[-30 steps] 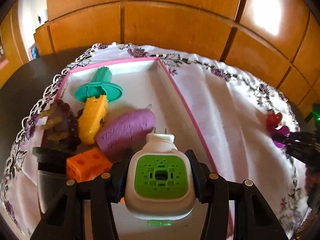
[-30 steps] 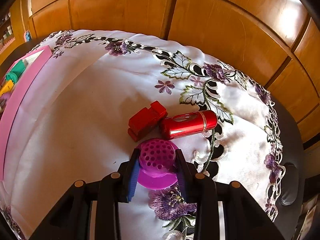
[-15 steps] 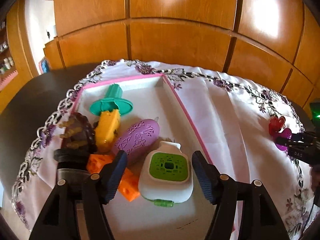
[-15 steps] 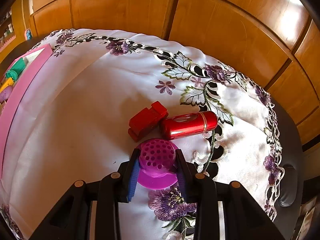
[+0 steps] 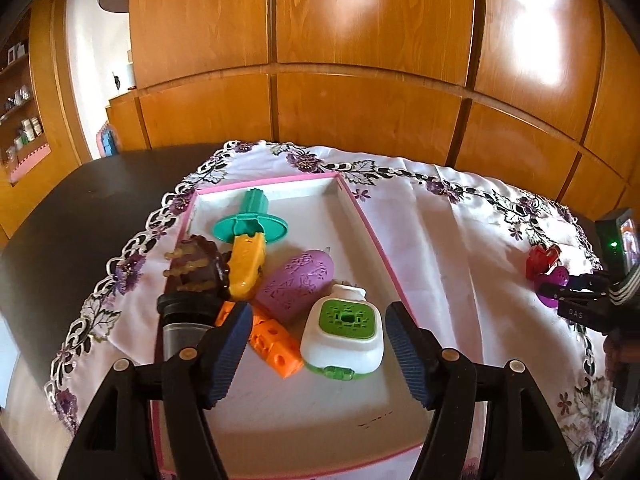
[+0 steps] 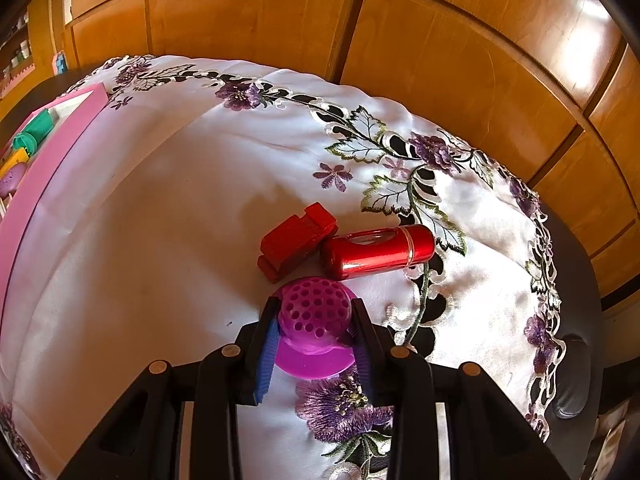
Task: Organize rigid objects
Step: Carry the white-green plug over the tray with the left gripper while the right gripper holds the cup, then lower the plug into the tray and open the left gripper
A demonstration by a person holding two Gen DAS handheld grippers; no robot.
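tray part-filled; left gripper free, right gripper on the purple piece

left gripper (image 5: pixel 318 344): jaws spread, nothing between the pads. they have just been opening, and the white-and-green plug-in device (image 5: pixel 343 328) now lies loose on the floor of the pink-rimmed tray (image 5: pixel 372 236), near its right wall. judged: deposit done, hand backing off.

tray contents, crowded to the left and near side: teal flanged piece (image 5: pixel 250 222), yellow corn-shaped piece (image 5: pixel 247 266) touching it, lilac oval brush (image 5: pixel 298 286), orange cube blocks (image 5: pixel 272 338), dark bristled brush (image 5: pixel 196 270), black-capped cylinder (image 5: pixel 180 324) against the left rim. far corner and near strip of the floor are bare, so later items have room there.

right gripper (image 6: pixel 314 330): closed on the dome of the perforated purple piece (image 6: pixel 314 312), whose flange rests on the embroidered cloth (image 6: pixel 160 240) over the dark worktop (image 5: pixel 80 200). judged: gripped by the dome because the flange is too wide and flat.

still out on the cloth: red block (image 6: pixel 296 236) and red cylinder (image 6: pixel 380 246), touching each other, just beyond the purple piece.

clearance: open cloth lies between these and the tray's pink wall, which must be cleared from above. the red pair sits close ahead, so a straight lift is safer than a push forward.
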